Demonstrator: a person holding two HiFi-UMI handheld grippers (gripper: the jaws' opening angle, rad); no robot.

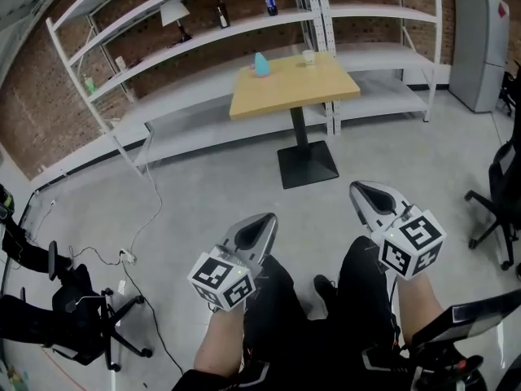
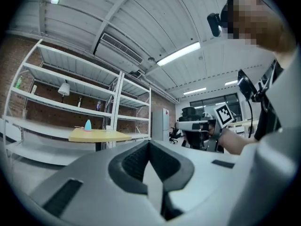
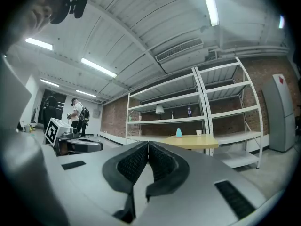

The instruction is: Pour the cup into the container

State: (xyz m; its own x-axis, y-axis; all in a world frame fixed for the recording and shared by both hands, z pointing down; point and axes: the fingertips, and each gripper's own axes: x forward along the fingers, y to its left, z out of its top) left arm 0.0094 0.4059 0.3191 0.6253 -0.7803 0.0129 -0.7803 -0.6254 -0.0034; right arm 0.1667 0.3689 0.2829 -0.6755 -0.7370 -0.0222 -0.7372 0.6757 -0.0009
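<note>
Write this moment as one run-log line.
left gripper: shut, empty | right gripper: shut, empty | cup, blue container: on table, untouched | pour: pending

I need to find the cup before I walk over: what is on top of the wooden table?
On the wooden table stand a small pale cup and a light blue container, apart. Nothing covers them; the cup's contents are too far to see.

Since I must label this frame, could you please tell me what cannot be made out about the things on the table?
- Cup, head view: too small and far to show whether anything is in it.
- Blue container, every view: too small to show an opening or lid.
- Table foot, right gripper view: hidden behind the right gripper itself.
</note>
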